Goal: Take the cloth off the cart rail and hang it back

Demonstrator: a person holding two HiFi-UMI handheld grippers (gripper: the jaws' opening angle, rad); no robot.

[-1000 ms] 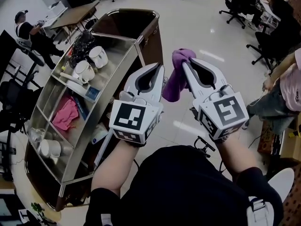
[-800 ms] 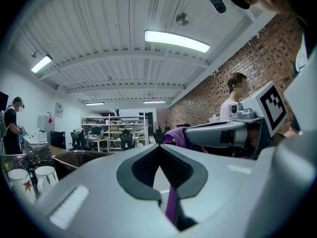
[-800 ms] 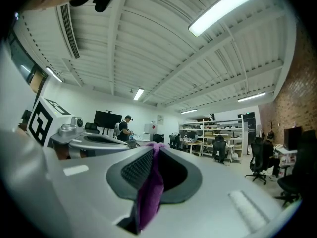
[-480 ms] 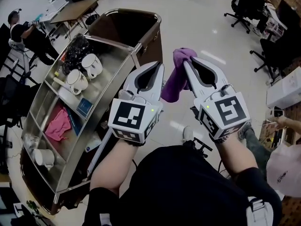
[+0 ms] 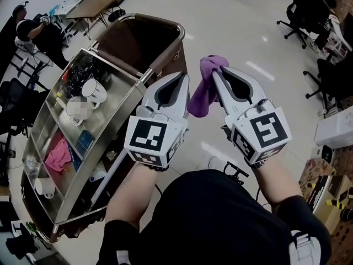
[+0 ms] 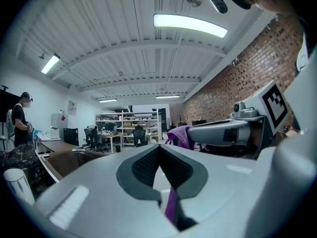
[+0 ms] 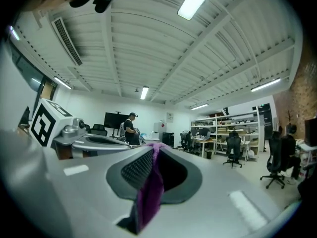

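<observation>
Cloth (image 5: 202,95) is clearly off the cart (image 5: 130,99) right now. It's up in the air to the right of the cart, over the open floor and touching nothing else. Both grippers have hold of it: the right gripper (image 5: 214,73) is clamped on the top bunch, and its own view shows a purple strip pinched right down the middle of the closed jaws. The left gripper (image 5: 183,76) is shut too, with a thin sliver of purple caught low between its jaws in the left gripper view. The two tips sit close together, so the cloth hangs as a wad rather than spread out.

So I'd call this the carry part, halfway between taking off and hanging back. Next move, I reckon: swing both grippers back over the rail (image 5: 157,20), pull them apart a bit so the cloth opens up, then lower it so it drapes evenly on either side before letting go. Dropped as a wad, it'd probably just slide off.

Compared with a second ago, the grip and pose look the same. The cart has slid lower and further left in the head view, and the person in pink at the right edge is gone from view.
</observation>
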